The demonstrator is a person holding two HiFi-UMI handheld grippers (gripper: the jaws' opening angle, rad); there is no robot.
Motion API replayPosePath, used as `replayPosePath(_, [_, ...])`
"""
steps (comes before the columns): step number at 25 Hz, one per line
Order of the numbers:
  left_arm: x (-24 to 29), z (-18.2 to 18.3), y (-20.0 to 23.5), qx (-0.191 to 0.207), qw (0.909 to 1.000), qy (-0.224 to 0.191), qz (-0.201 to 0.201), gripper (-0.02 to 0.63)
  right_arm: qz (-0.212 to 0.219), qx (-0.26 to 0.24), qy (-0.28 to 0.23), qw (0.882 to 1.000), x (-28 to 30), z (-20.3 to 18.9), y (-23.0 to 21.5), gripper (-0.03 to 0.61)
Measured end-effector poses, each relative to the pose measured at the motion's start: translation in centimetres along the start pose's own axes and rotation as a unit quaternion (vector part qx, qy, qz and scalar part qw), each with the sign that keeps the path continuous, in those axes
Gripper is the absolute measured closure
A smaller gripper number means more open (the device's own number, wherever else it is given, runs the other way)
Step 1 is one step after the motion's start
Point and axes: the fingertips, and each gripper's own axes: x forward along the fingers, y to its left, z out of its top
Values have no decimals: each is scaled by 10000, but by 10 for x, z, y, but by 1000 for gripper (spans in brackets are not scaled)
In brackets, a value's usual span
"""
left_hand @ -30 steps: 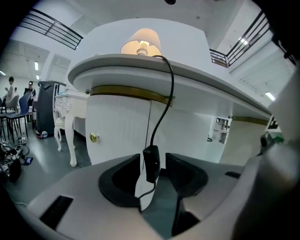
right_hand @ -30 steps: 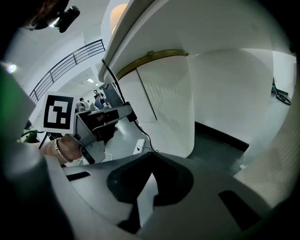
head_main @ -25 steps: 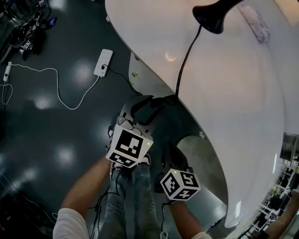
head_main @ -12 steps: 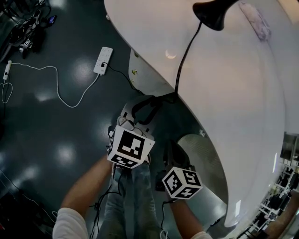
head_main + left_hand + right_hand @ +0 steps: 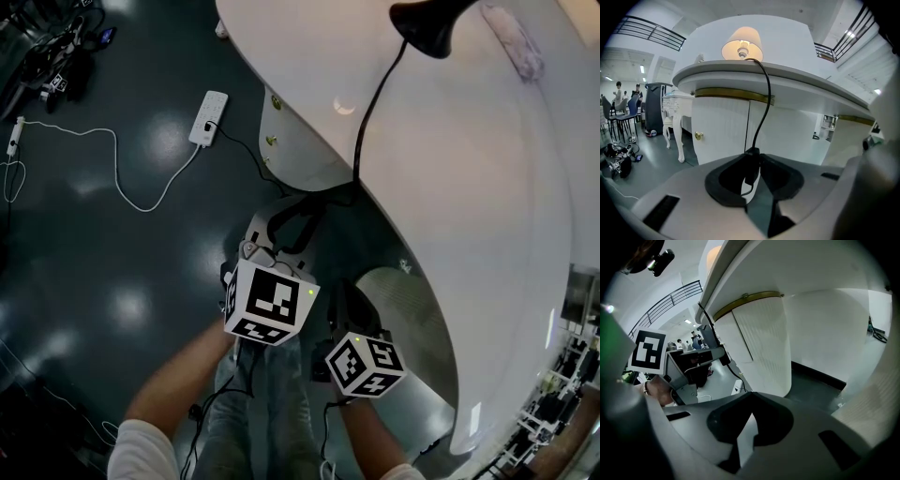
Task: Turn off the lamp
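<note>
The lamp [image 5: 742, 43] stands lit on the white round table [image 5: 469, 187]; in the head view only its black base [image 5: 424, 28] shows. Its black cord [image 5: 371, 112] runs over the table edge and hangs down to an inline switch [image 5: 751, 168]. My left gripper [image 5: 757, 153] has just been closing, and its pads now press on that switch from both sides, below the tabletop. The left gripper [image 5: 302, 214] sits under the table edge in the head view. My right gripper [image 5: 751, 397] hangs lower beside it, shut with nothing in it, and points at the white cabinet [image 5: 764, 343].
A white power strip [image 5: 208, 117] with a white cable [image 5: 112, 178] lies on the dark floor to the left. The table's white base with a brass knob [image 5: 698, 135] stands just behind the switch. A person's legs [image 5: 267, 403] are below the grippers. Chairs and people stand far left.
The left gripper's jaws have come together around the cord switch. The left hand's marker cube has shifted slightly down and right. The right gripper has kept still.
</note>
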Motion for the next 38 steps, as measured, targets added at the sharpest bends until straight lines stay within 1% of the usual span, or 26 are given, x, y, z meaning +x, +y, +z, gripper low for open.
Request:
replayPosePath(13, [-4,-1,-4,17,10000,31,93,517,-19,38,-34,10000,-6,-1,-5,580])
replayPosePath(16, [-6,0,-6,-82,10000,-23,21,520,-19,51,-48,10000,-8,-1,-6,580])
replayPosePath(17, [-6,1,-8,-106,9999,-45,-18,532,-17,53,-54,10000,-8,-1,-6,580])
replayPosePath(21, [-5,1,-11,-87,9999,-79,-97,534,-15,59,-72,10000,-8,0,-8,580])
replayPosePath(38, [-12,-1,-13,-135,9999,-53,4,534,-17,76,-76,9999,-16,-3,-10,580])
